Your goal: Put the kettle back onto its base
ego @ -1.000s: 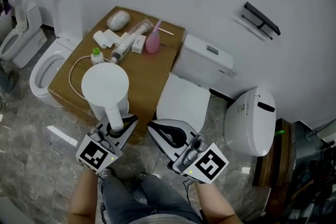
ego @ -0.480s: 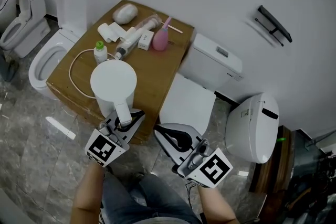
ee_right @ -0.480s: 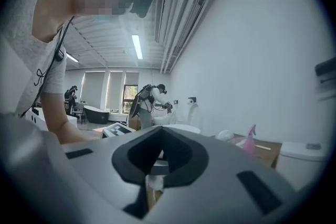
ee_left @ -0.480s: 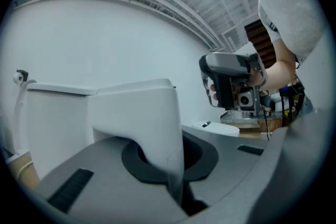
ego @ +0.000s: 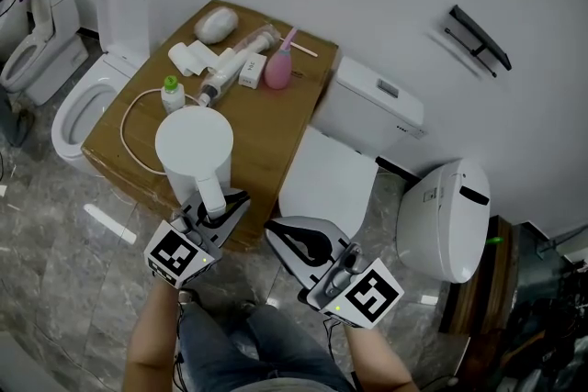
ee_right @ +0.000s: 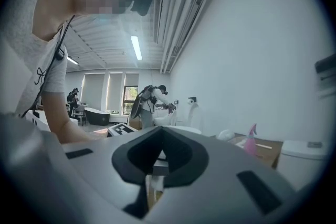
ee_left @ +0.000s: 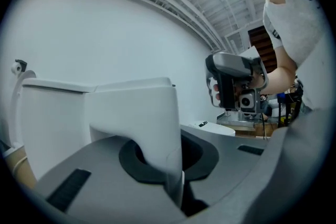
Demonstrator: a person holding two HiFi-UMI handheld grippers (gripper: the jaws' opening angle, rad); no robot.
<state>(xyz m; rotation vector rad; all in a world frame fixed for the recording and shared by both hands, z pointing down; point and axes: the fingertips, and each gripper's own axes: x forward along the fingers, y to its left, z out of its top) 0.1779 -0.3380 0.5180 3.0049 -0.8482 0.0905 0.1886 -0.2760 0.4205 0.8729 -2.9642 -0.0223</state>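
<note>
**White electric kettle** (ego: 191, 142): upright on the cardboard box (ego: 276, 119), long axis vertical, handle (ego: 210, 194) turned toward the person. Its base is hidden beneath the body. A white cord (ego: 126, 128) loops in under it, so seating is judged near or complete, but unconfirmed.

**Left gripper** (ego: 220, 205): jaws clamped on the handle, with the kettle straight ahead of it.

**Right gripper** (ego: 276, 229): jaws together with nothing between them, just beside the box, above a closed toilet lid (ego: 326, 179).

No brand or label is legible; only the grippers' square markers show.
</note>
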